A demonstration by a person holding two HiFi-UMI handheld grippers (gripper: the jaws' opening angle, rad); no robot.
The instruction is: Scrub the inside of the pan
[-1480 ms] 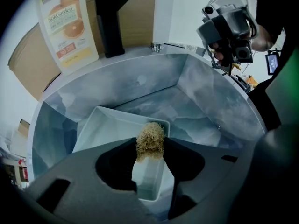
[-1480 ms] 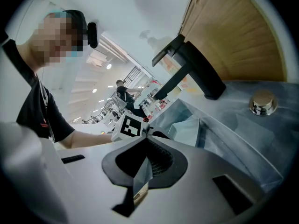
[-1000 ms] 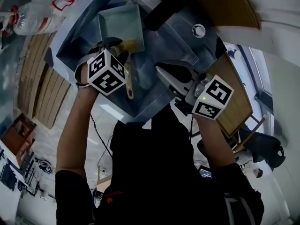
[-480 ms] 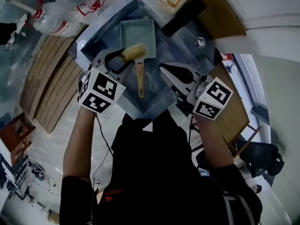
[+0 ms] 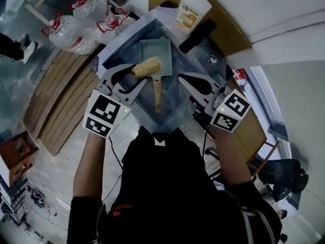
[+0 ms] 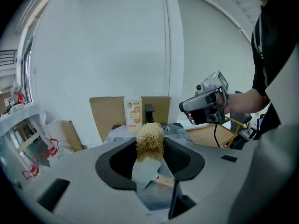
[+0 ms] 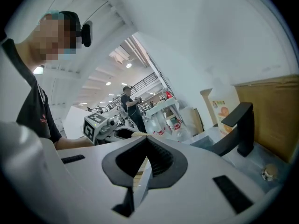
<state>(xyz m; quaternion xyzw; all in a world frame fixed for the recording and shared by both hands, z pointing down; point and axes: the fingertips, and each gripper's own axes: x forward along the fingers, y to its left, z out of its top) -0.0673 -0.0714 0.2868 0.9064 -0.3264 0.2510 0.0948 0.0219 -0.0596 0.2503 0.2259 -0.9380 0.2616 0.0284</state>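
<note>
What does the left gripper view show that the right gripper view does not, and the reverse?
Only the left gripper view: the right gripper in a hand, and the loofah scrubber seen clearly between its own jaws. Only the right gripper view: the marker cube on the left gripper, and a person standing far behind. Both: the white bottle and the black faucet.

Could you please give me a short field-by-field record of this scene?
Left tongs: shut on the yellow scrubber, held over the pan's near end
Right tongs: shut, empty, over the sink's right side
Pan: teal, rectangular, wooden handle, lying in the sink
Nearby: soap bottle and black faucet behind the sink
</note>
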